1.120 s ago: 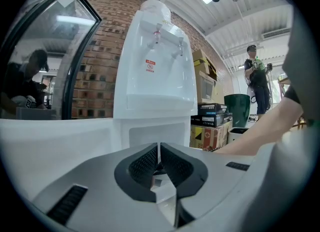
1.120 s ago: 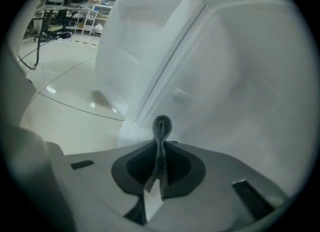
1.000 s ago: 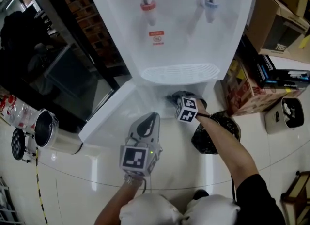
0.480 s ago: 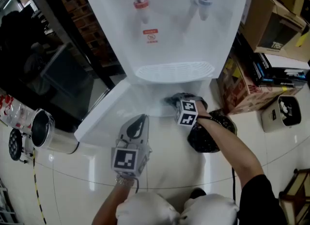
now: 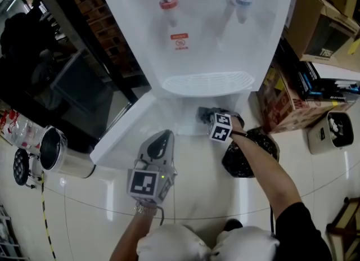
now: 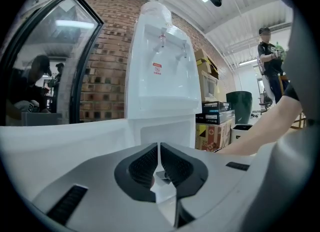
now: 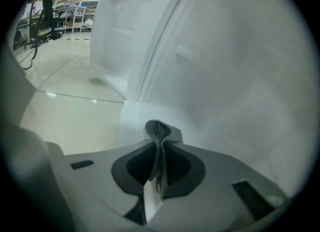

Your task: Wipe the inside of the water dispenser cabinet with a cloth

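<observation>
Below the drip tray (image 5: 208, 84), at the open cabinet (image 5: 181, 115) of the water dispenser (image 5: 214, 46): right claw (image 7: 159, 151) clamped on grey cloth (image 7: 158, 129), near the white inner wall. Left claw (image 6: 158, 153) closed, empty, beside the swung-out door (image 5: 121, 136), above the floor (image 5: 202, 189).

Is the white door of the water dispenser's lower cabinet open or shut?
Open: the white cabinet door stands swung out, and the right gripper with its grey cloth reaches inside the cabinet.

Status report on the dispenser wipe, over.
Right gripper shut on cloth, inside cabinet. Left gripper shut, empty, outside. Door open; nothing blocking.
</observation>
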A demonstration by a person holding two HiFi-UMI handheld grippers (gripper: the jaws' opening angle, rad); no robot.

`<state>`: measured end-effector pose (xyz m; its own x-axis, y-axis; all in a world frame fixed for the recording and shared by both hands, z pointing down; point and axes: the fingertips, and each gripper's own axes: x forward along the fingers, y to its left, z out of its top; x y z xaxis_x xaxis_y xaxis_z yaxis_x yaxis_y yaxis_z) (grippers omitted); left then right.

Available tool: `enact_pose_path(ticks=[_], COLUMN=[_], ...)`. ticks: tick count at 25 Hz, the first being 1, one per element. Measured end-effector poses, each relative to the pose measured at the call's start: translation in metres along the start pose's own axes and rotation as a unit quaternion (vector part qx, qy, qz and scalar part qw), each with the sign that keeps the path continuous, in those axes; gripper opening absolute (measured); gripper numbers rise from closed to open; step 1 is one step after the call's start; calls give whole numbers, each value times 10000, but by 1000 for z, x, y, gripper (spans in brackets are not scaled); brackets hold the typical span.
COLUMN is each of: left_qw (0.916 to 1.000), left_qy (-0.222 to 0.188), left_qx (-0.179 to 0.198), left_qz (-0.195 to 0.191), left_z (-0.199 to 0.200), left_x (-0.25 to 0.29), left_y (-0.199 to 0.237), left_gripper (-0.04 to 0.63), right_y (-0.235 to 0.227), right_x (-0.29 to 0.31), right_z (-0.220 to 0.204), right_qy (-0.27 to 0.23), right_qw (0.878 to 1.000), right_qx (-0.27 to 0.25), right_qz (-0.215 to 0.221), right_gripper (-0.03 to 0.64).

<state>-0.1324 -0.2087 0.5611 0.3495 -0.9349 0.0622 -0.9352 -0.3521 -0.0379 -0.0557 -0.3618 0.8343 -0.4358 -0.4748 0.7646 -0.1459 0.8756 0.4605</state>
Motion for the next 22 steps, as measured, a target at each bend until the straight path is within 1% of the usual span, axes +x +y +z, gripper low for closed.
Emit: enact_pose_path(ticks=[3,5,6,7,8,10,12,14,17,19,22], left_qw=[10000,10000,10000,10000,9999,9999,10000,10000,9999,9999,9999], left_qy=[77,7,-50,-97,-114,-98,-49,23,-27,-17,18], left_qx=[14,-3,-11,-13,-8,10,21,11,46,65,56], left_qz=[-9,2,4,-2,-18,-53,-78,-95,-97,-107,-118], left_z=[-2,-2,-2,-2,-2,-3,-4,-5,-4,-6,-8], left_x=[0,1,3,4,6,8,8,8,8,7,5], left_y=[0,0,-1,-2,-3,-6,-9,-11,-12,-12,-13], left_gripper=[21,21,21,21,21,21,21,21,21,21,21], right_y=[32,57,63,63,57,31,0,-21,-43,-45,-26], right_x=[-11,-20,-26,-32,-37,-42,-36,-23,-17,-9,7], right_z=[-11,-16,-16,-13,-9,0,4,7,21,19,3], right_qy=[153,218,216,178,114,-31,-159,-236,-224,-92,210], right_qw=[9986,9952,9935,9928,9933,9967,9993,9990,9957,9951,9974], right_qx=[-244,-521,-689,-818,-867,-720,-345,66,297,411,327], right_qz=[451,802,877,858,754,379,-32,-379,-853,-897,-599], right_gripper=[21,22,21,21,21,21,21,20,20,20,20])
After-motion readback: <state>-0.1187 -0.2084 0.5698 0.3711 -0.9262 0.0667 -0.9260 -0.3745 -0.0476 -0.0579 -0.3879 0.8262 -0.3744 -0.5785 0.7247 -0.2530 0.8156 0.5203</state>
